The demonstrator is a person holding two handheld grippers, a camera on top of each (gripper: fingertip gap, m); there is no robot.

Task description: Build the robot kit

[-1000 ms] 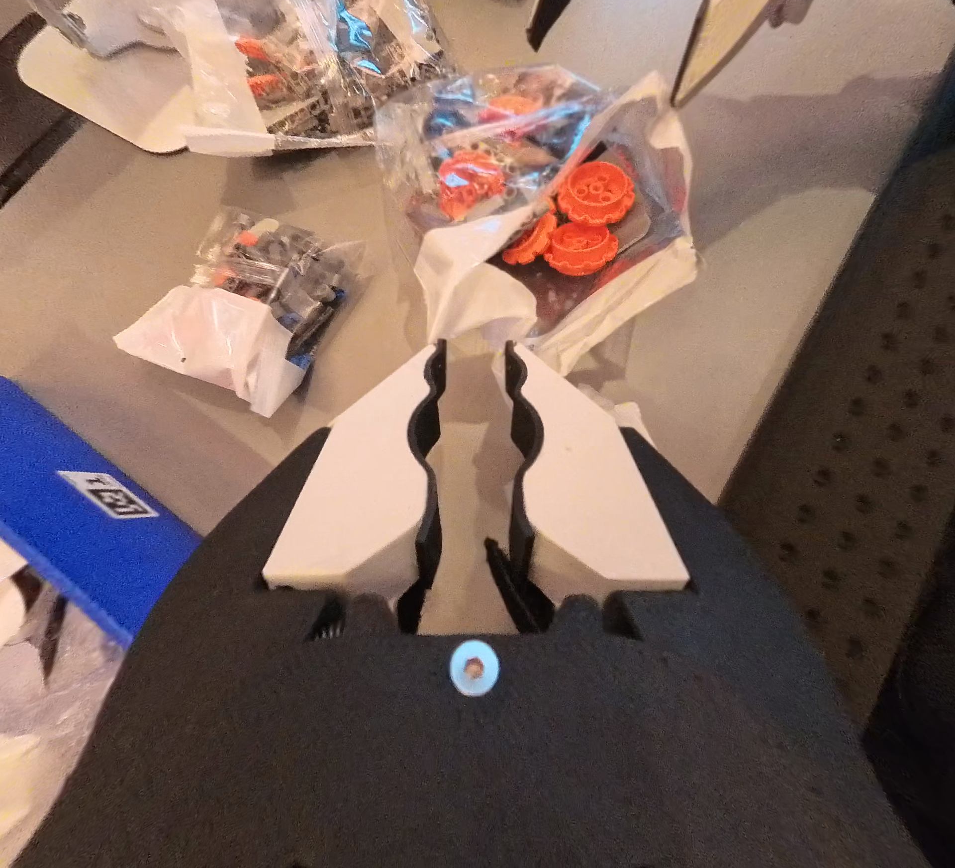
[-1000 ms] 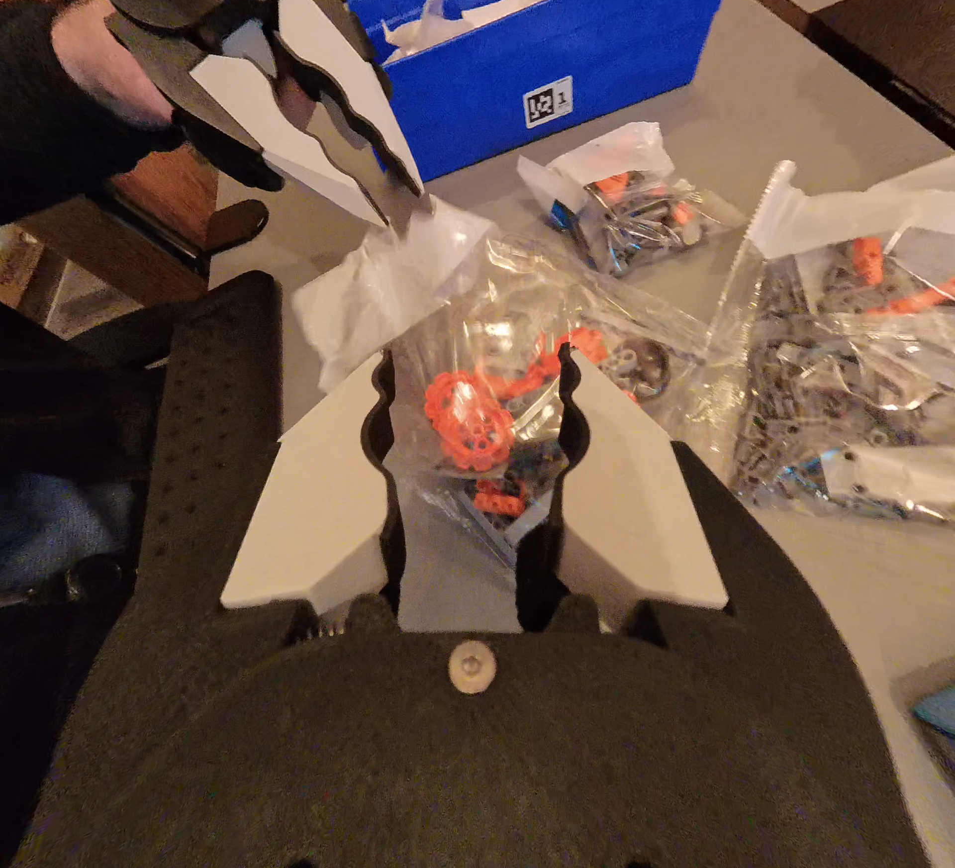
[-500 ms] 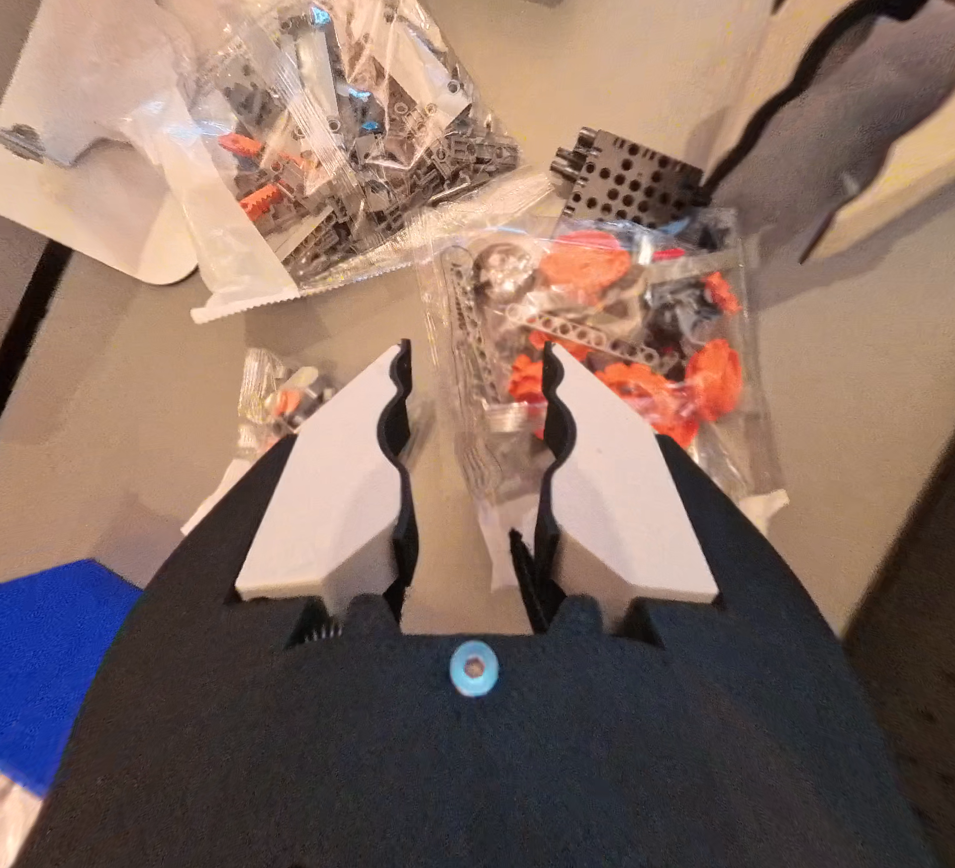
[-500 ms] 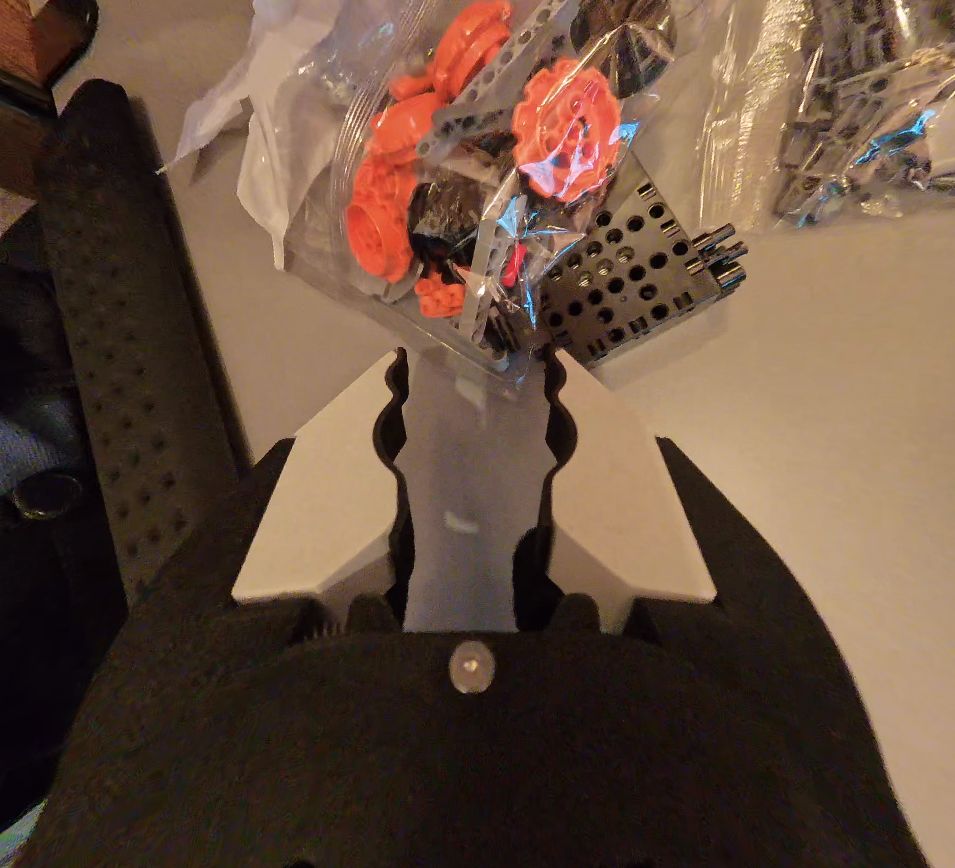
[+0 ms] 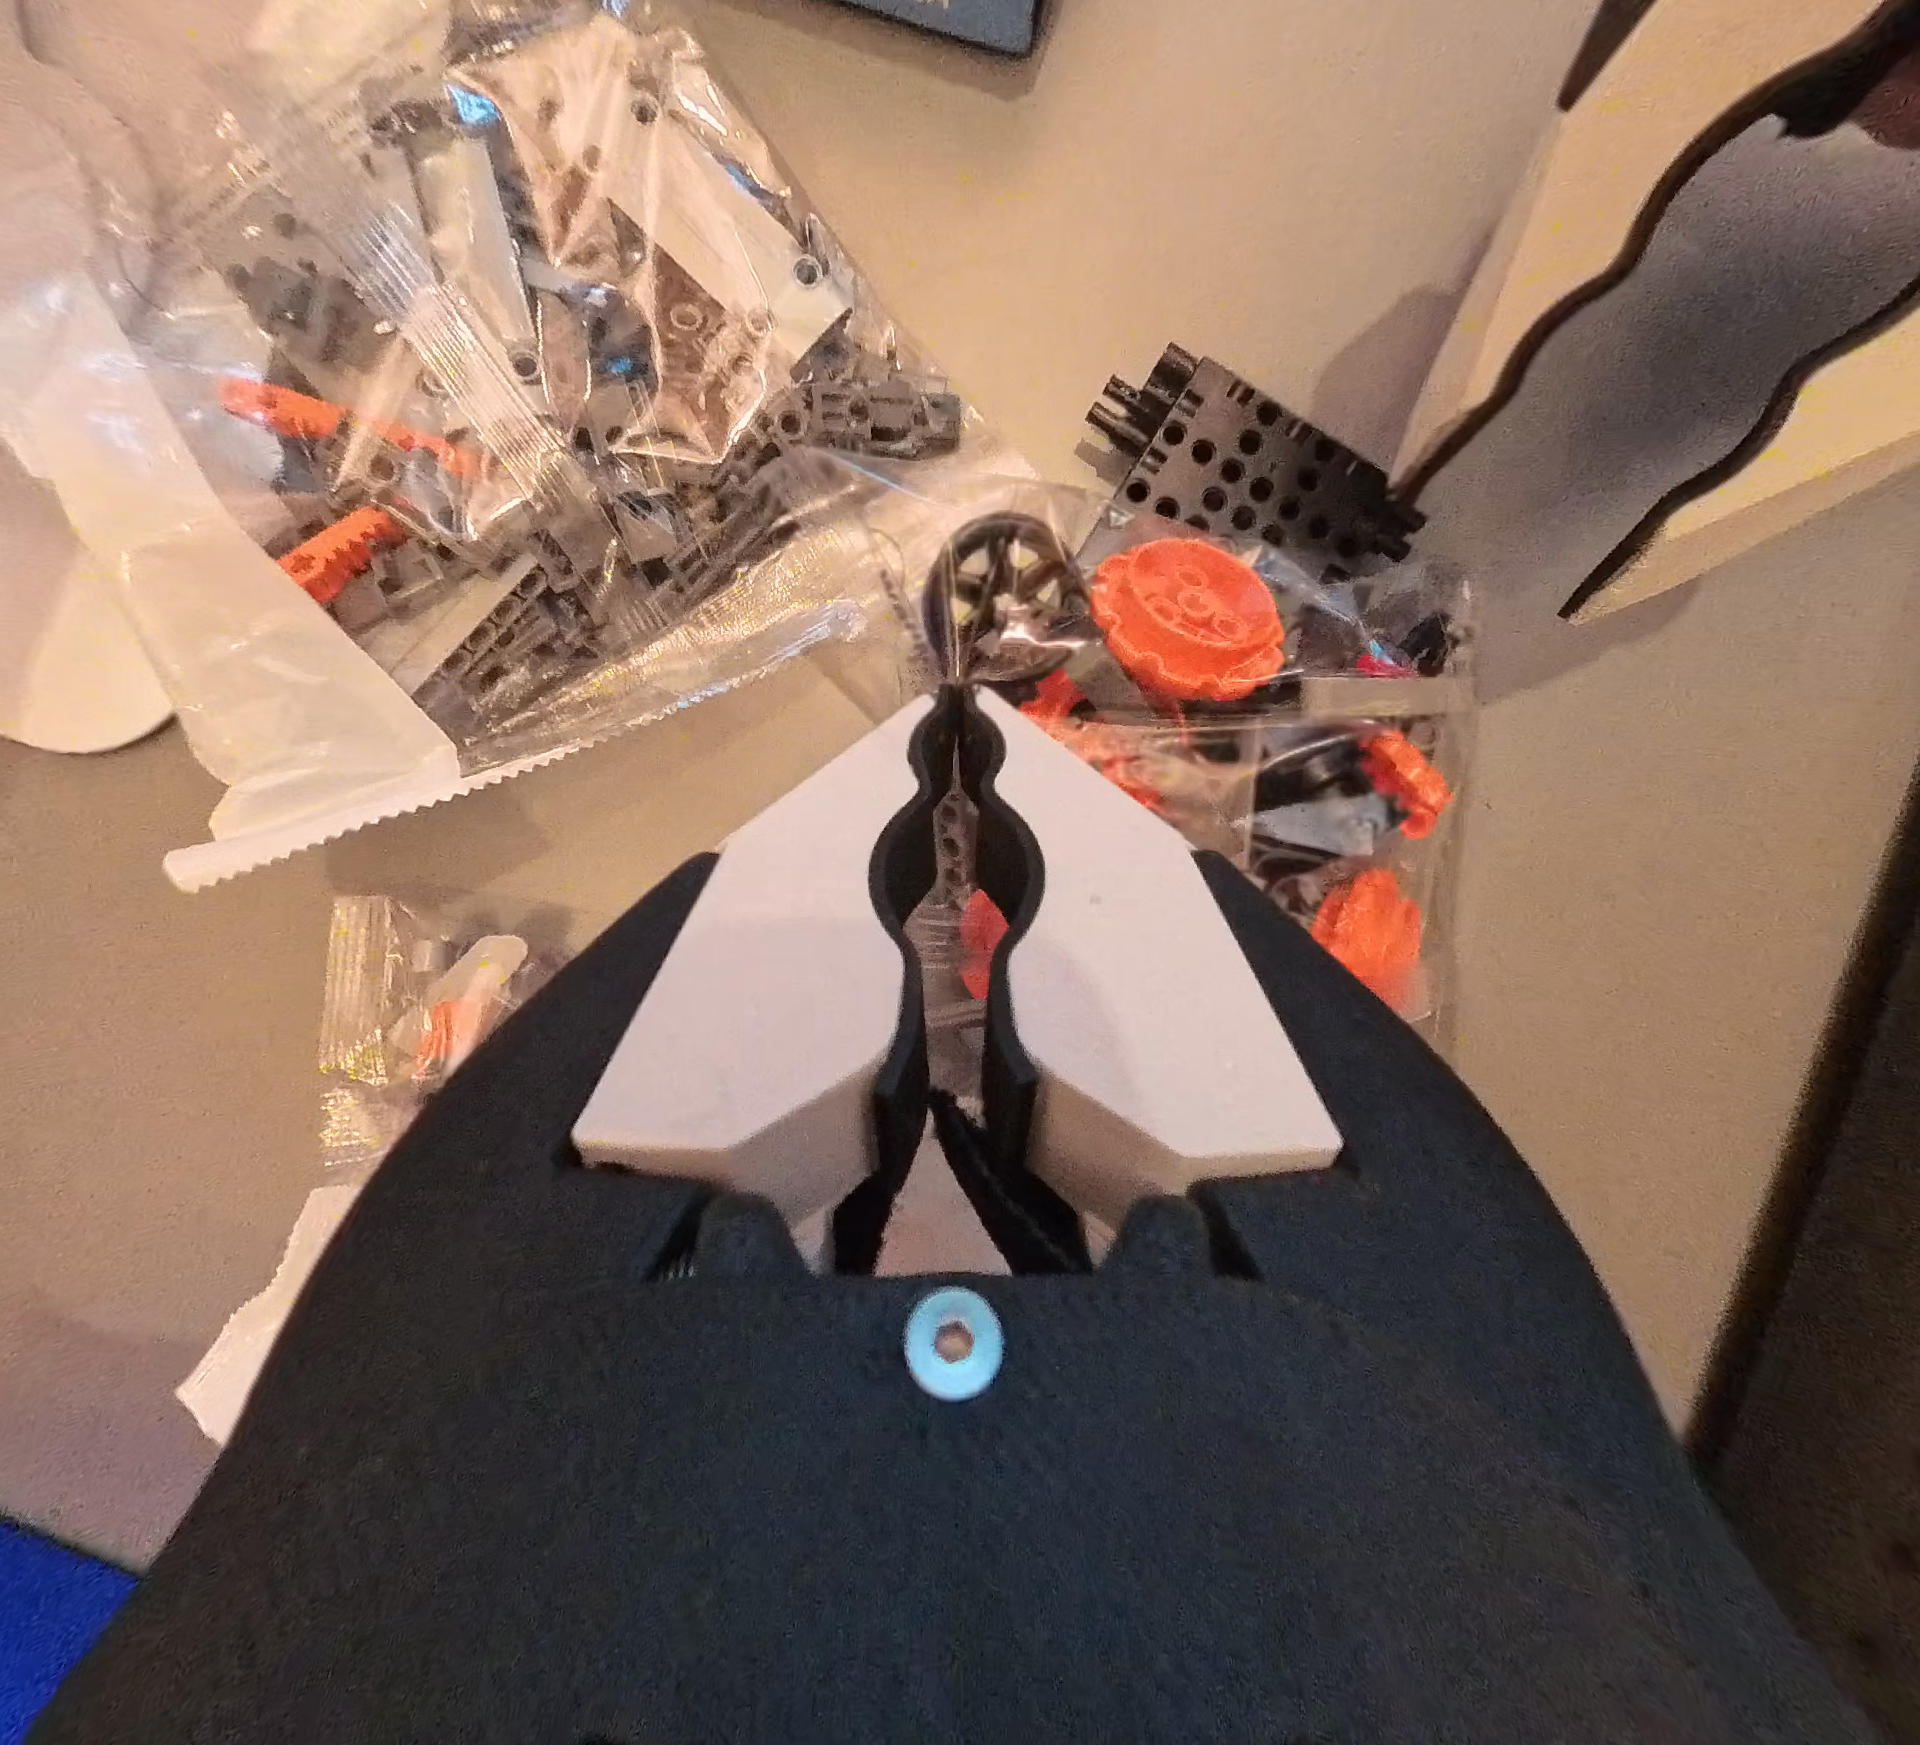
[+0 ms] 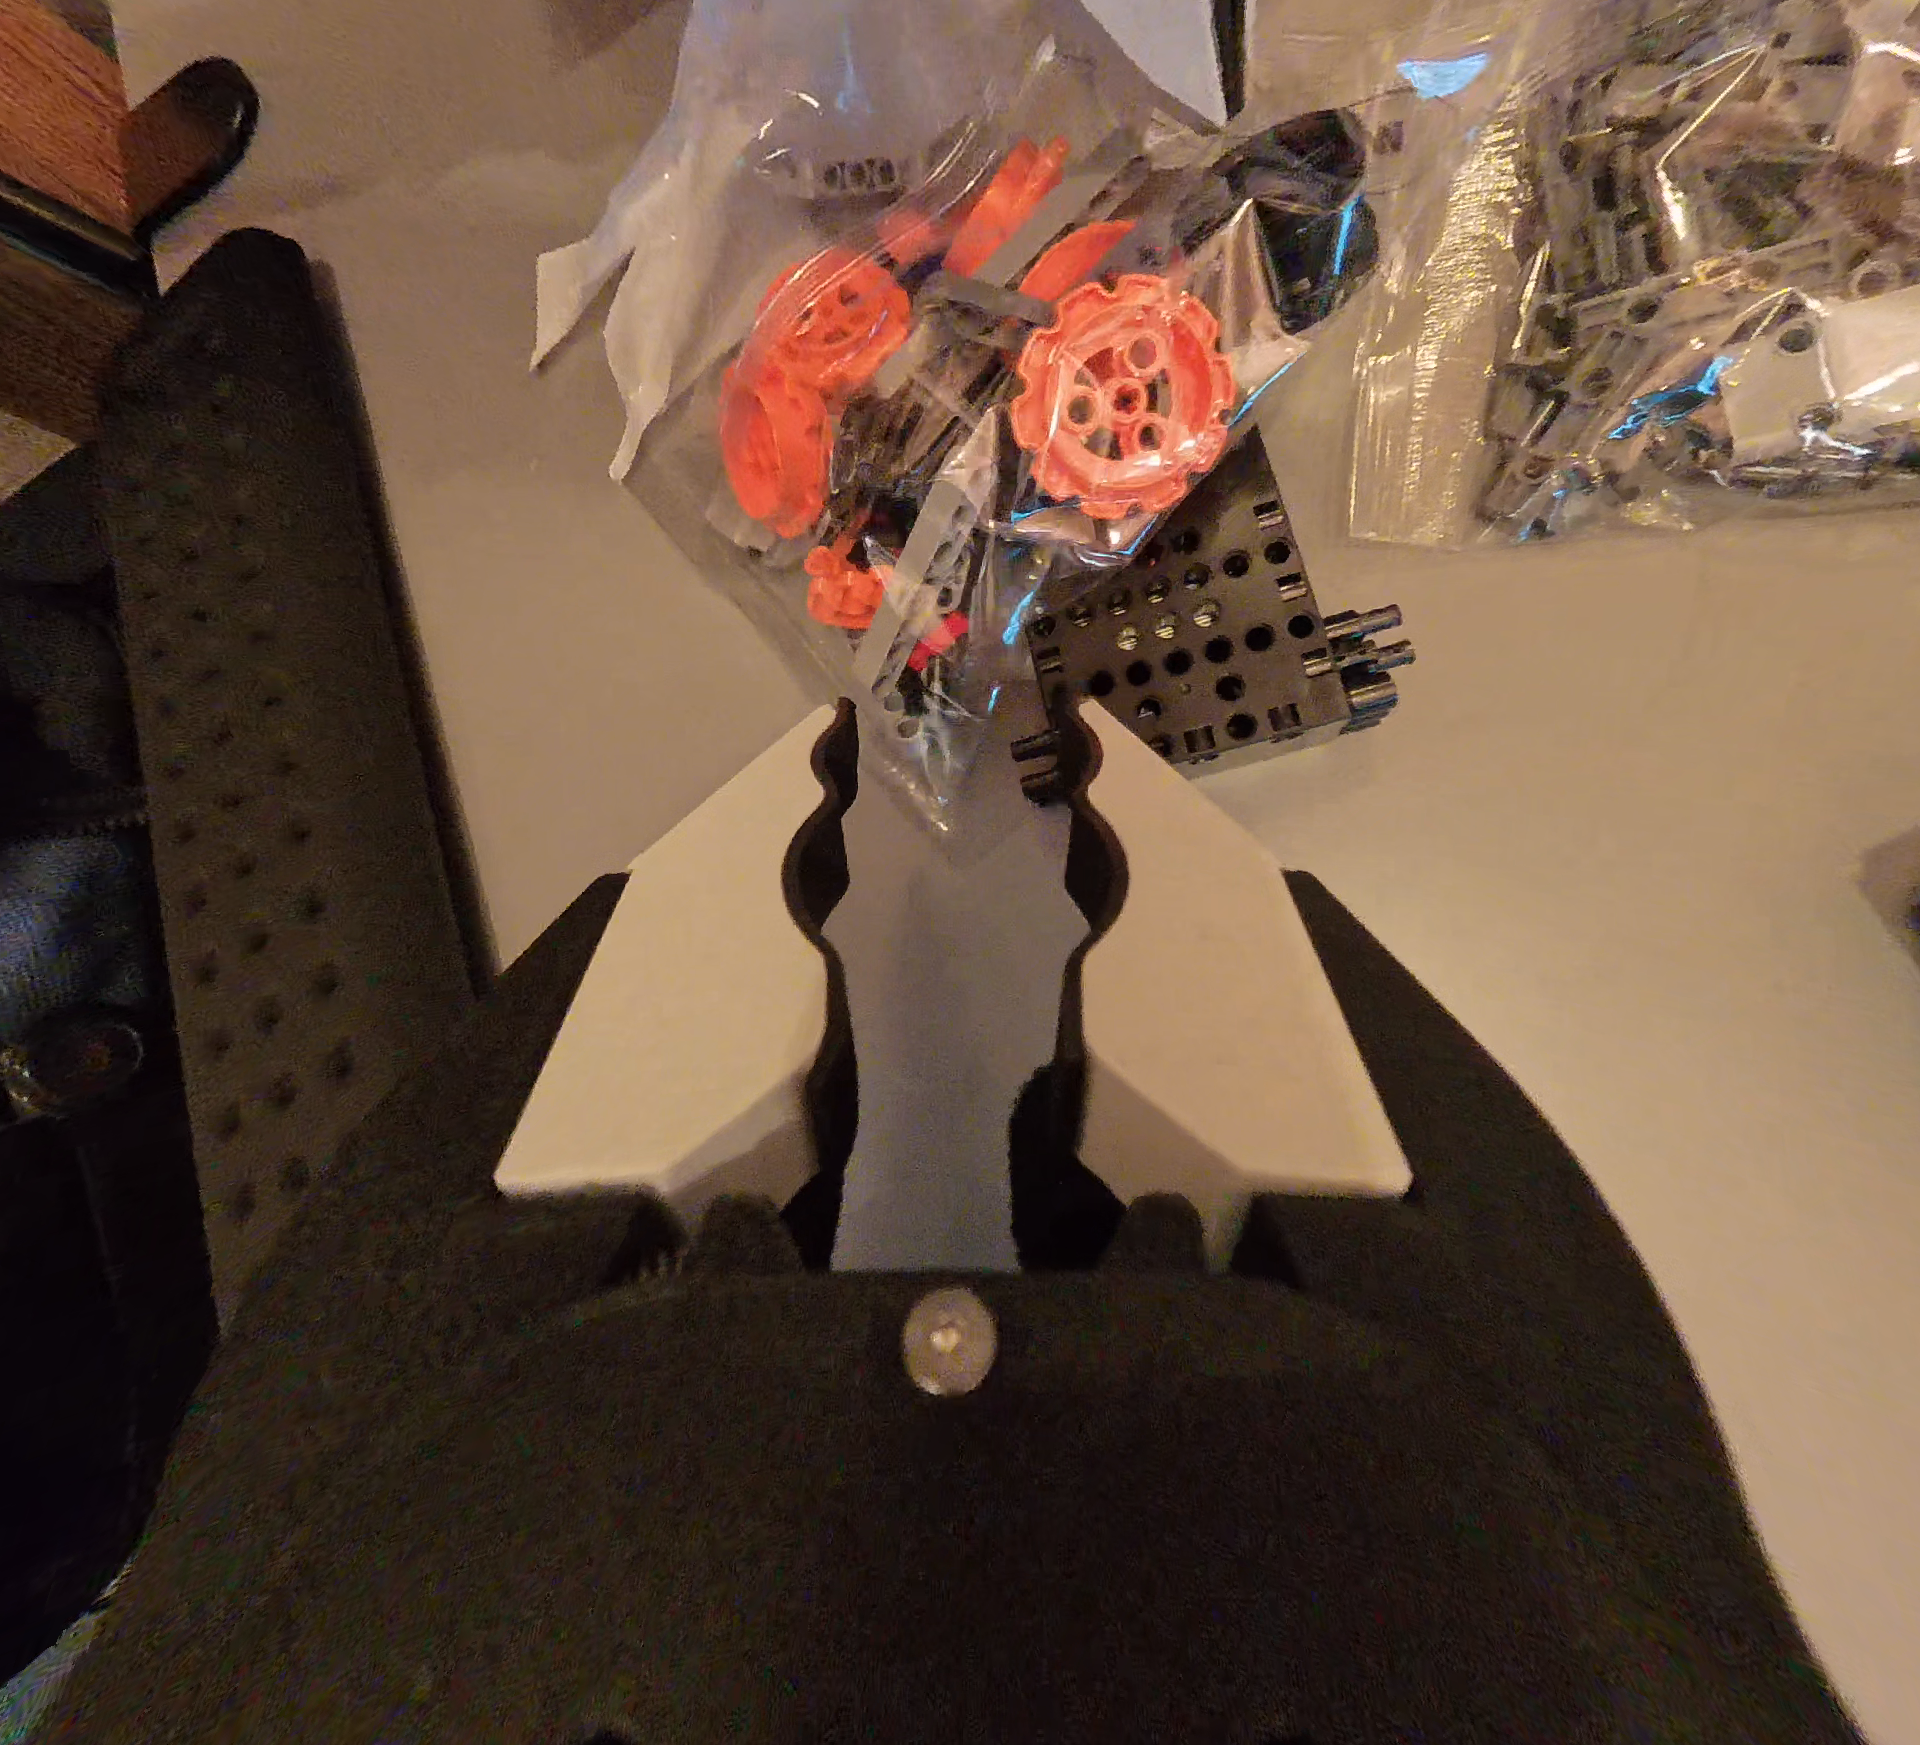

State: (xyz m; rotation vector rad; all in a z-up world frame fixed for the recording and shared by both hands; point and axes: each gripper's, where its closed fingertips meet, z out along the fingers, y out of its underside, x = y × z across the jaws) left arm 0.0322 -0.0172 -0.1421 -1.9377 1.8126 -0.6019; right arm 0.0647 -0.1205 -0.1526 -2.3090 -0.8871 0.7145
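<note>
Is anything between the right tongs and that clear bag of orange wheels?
Nothing visible. The clear plastic bag of orange wheels has its near corner between the open right tongs. A black perforated block lies partly under it, beside the right fingertip.

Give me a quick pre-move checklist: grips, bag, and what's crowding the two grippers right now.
1. Left gripper shut on the bag of orange wheels: ok, fingertips pinch its plastic edge.
2. Right gripper open: ok, clear gap between its fingers.
3. Right gripper touching the bag: cannot tell; the bag's lower corner sits at the fingertips.
4. Black perforated block free of the bag: not ok, the bag overlaps it.
5. Large bag of grey parts apart from the held bag: cannot tell, their edges nearly meet.
6. Bag sealed: cannot tell.
</note>
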